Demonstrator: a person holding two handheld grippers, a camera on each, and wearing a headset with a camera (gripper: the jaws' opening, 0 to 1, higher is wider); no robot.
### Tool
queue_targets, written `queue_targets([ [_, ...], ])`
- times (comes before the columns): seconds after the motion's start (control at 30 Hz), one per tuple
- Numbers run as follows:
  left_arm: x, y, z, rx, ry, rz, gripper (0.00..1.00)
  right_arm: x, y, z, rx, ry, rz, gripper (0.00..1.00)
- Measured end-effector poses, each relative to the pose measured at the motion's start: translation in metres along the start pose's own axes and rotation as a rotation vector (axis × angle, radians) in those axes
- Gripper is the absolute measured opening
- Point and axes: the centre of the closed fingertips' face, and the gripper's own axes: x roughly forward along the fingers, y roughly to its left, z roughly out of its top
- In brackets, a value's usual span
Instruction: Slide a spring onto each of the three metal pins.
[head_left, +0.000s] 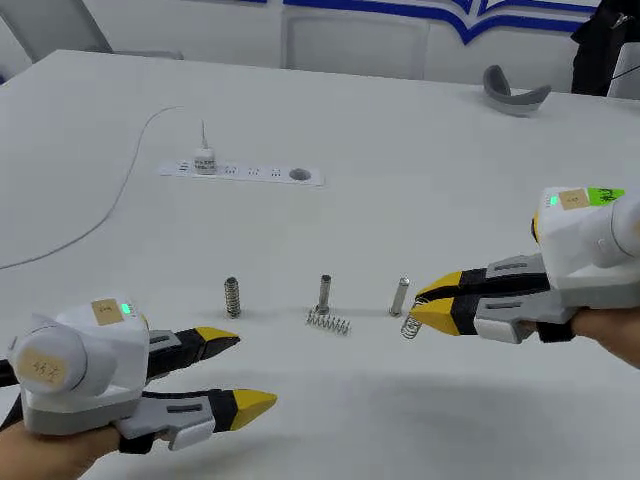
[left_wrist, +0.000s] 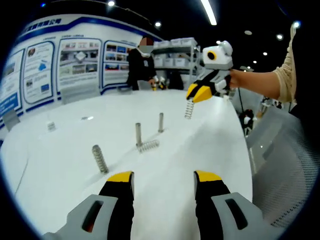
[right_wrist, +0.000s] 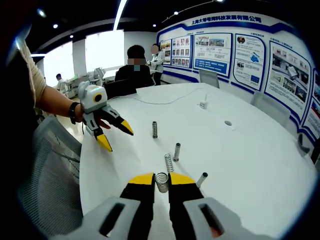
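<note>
Jaws of your left gripper stand wide apart with nothing between them, low over the near edge of the worktop toward its left side. I read that as parked: out of the working lane, but close enough to steady a pin. Your right gripper reaches in from the right edge, jaws almost closed, pinching the held spring by its top coils so that the rest hangs free below the tips. That probably leaves the open lower end clear to drop over a pin. It hangs just beside the right pin, low against its shaft rather than above its top; I can't tell whether they touch. You'd likely need to lift before threading. A loose spring lies flat at the foot of the middle pin, which is bare, presumably staged for that pin. The left pin already wears a fitted spring, so by my count one is done and two are left. The pins stand in a row across the middle of the worktop, apart from one another, which gives the jaws room. Well beyond them a power strip lies flat with a white plug in it. A grey curved object sits near the far edge.
</note>
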Motion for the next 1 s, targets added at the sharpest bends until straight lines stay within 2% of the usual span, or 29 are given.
queue_targets([
  [0.27,-0.004,0.003,-0.001,-0.012,-0.001,0.02,0.49,-0.001,-0.022,0.001,0.025,0.0,-0.052,0.11],
  [0.63,-0.01,0.005,-0.003,-0.022,0.004,0.037,0.5,0.005,-0.055,0.013,0.044,-0.015,-0.138,0.11],
  [1.0,-0.013,0.005,-0.005,-0.027,0.008,0.043,0.51,0.018,-0.069,0.018,0.051,-0.006,-0.156,0.11],
])
